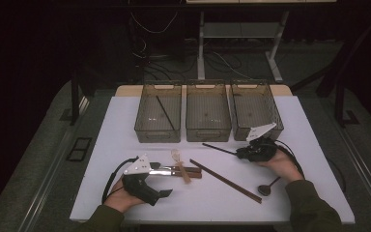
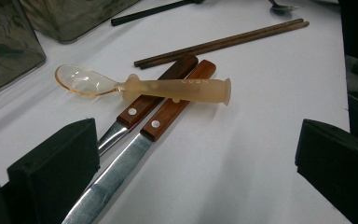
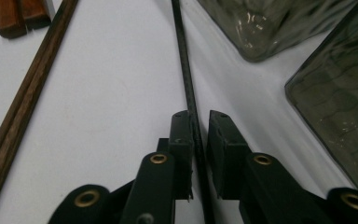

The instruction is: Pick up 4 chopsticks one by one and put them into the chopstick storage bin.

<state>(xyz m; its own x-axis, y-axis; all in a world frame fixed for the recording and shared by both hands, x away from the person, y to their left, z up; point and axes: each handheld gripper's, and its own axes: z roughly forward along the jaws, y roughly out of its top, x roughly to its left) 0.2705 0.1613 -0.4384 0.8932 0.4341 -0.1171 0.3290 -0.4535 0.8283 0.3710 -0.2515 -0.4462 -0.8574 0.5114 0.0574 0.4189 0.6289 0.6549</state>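
Right gripper sits low over the white table, jaws nearly together around a thin black chopstick — rod runs straight ahead from between the jaws; left jaw looks pressed on it, a sliver of gap on the right, so a firm pinch is unclear. Smoky clear plastic bins lie just to its right, a brown wooden chopstick pair well to its left. Left gripper rests on the table, jaws spread wide, holding nothing — two wooden-handled steel knives run out ahead between the jaws, a translucent amber plastic spoon lying across their handles.
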